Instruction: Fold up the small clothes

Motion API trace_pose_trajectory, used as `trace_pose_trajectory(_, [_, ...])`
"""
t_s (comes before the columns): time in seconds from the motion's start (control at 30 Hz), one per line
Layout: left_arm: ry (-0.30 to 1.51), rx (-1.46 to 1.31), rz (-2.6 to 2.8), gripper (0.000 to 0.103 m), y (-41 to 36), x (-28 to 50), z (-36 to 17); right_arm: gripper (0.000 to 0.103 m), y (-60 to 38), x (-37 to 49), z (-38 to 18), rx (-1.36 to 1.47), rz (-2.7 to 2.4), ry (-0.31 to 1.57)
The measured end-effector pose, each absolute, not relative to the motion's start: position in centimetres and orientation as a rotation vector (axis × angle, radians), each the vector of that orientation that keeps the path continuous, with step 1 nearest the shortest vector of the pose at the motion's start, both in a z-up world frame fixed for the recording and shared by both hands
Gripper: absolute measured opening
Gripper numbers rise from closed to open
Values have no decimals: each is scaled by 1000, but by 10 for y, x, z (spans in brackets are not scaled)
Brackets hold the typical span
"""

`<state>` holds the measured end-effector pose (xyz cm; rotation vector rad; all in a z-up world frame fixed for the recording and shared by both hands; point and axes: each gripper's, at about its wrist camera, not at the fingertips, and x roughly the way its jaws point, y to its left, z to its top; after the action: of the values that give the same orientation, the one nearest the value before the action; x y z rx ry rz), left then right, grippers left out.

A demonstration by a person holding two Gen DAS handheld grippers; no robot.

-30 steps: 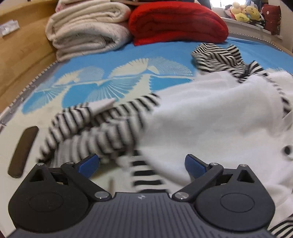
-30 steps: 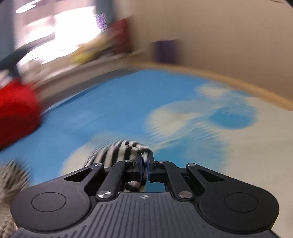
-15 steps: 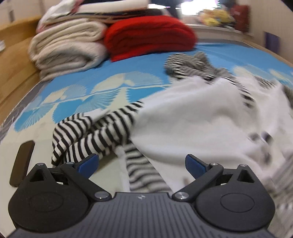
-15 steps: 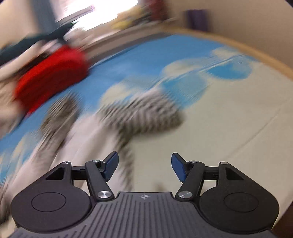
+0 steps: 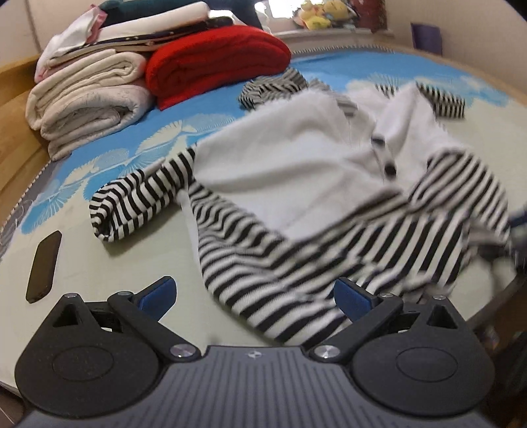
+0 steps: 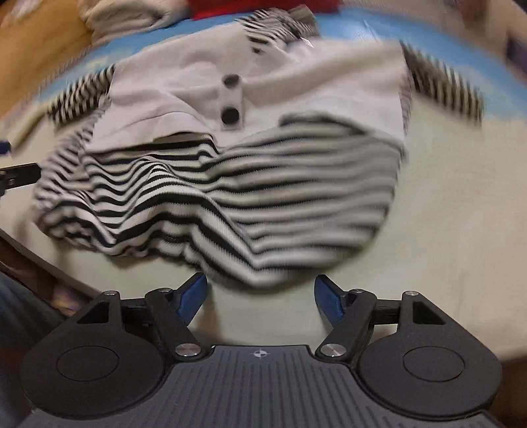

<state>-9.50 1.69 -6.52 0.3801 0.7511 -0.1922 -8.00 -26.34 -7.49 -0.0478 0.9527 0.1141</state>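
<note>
On the far left of the left wrist view, a dark flat object (image 5: 43, 266) lies on the pale part of the bed cover (image 5: 108, 263), well apart from everything else. Behind it, against the wooden headboard (image 5: 13, 131), sits a stack of folded cream blankets (image 5: 85, 105) with more folded cloth on top, and just beside that a folded red blanket (image 5: 214, 62). The small garment (image 5: 296, 184), white in the body with black-and-white striped sleeves and hem (two dark buttons show on its front placket), is spread rumpled across the middle of the bed, one striped sleeve (image 5: 138, 200) curled out to the left and the other reaching toward the far right edge. The left gripper (image 5: 255, 296) hangs over the near striped hem with its blue pads standing wide apart; the cloth lies between and below them, and the pads do not press on it. A few yellow soft toys (image 5: 316, 16) sit on the ledge behind. In the right wrist view, blurred with motion, the same garment (image 6: 230, 171) fills the frame, buttons uppermost, and the right gripper (image 6: 260, 296) sits just before the striped hem, its jaws spread with nothing pinched between them.
</note>
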Motion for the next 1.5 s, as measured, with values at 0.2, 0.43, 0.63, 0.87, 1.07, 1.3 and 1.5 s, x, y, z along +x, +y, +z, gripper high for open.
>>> trace_pose_trajectory(0.2, [778,346,-232,102,12,-75,-80,14,-262,-38,-49,57,54,879])
trace_pose_trajectory(0.43, [794,351,-257,102,-10,-63,-90,14,-260,-9,-43,131,14,833])
trace_pose_trajectory(0.63, [819,354,-272,102,-18,-56,-97,14,-259,7,-43,125,-8,829])
trace_pose_trajectory(0.87, [825,294,-379,102,-14,-62,-87,14,-266,10,-42,158,-22,823])
trace_pose_trajectory(1.07, [821,359,-421,102,-20,-73,-92,14,-273,9,-41,202,-33,817])
trace_pose_trajectory(1.3, [822,384,-426,102,-20,-74,-95,14,-274,10,-40,217,-38,816])
trace_pose_trajectory(1.5, [821,371,-445,102,-22,-76,-93,14,-275,9,-40,218,-43,810])
